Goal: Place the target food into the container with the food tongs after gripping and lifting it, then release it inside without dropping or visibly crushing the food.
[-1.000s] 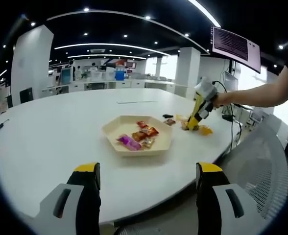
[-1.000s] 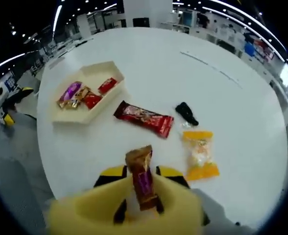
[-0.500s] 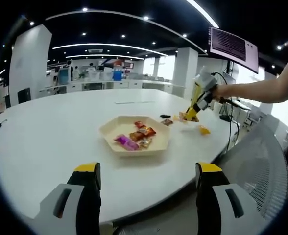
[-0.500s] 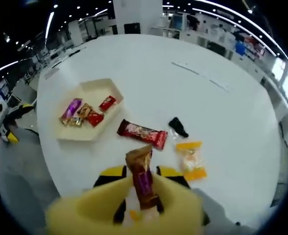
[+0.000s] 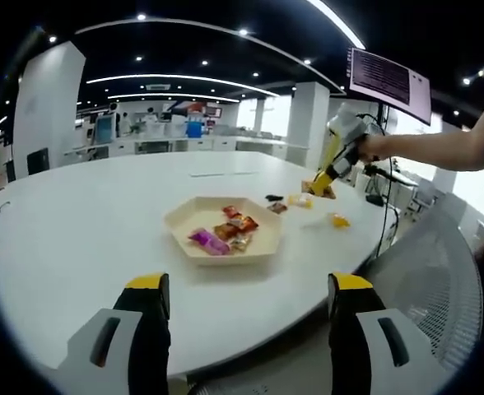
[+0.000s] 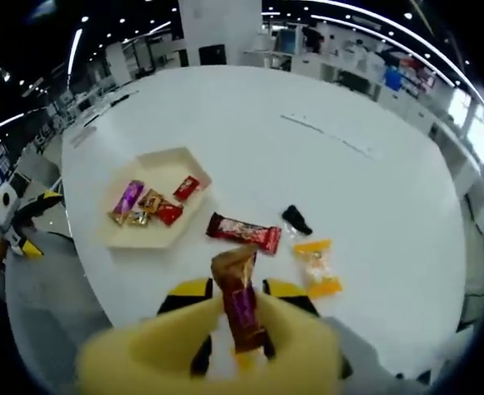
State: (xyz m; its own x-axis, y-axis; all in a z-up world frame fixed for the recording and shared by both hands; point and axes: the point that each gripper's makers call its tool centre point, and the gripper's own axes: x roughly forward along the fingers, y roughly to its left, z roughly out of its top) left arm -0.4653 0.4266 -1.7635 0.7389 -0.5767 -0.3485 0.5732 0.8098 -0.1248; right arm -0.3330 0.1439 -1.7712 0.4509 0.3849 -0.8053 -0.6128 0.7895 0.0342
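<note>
Broadly, a big round white table (image 5: 77,222) with a smooth matte top carries everything. Near its middle sits a shallow 6-sided tray (image 5: 225,247) in pale cream, and inside it lie several small shiny wrapped snacks (image 5: 225,233) — purple, brown and red.

In the right gripper view the same tray (image 6: 161,164) lies left of centre, and to its right on the bare table lies a long glossy red bar (image 6: 244,232). Beside that sit a small black object (image 6: 296,220) and a clear packet with orange ends (image 6: 316,267).

The right gripper (image 6: 234,329) is clamped on a brown-and-purple wrapped candy (image 6: 238,298) standing upright between its yellow jaws, held above the table and well short of the tray. In the left gripper view this gripper (image 5: 323,183) hangs over the far right of the table, held by a bare arm (image 5: 439,148).

The left gripper (image 5: 242,329) holds nothing — its 2 yellow-tipped dark jaws stand wide apart, off the near edge of the table.
</note>
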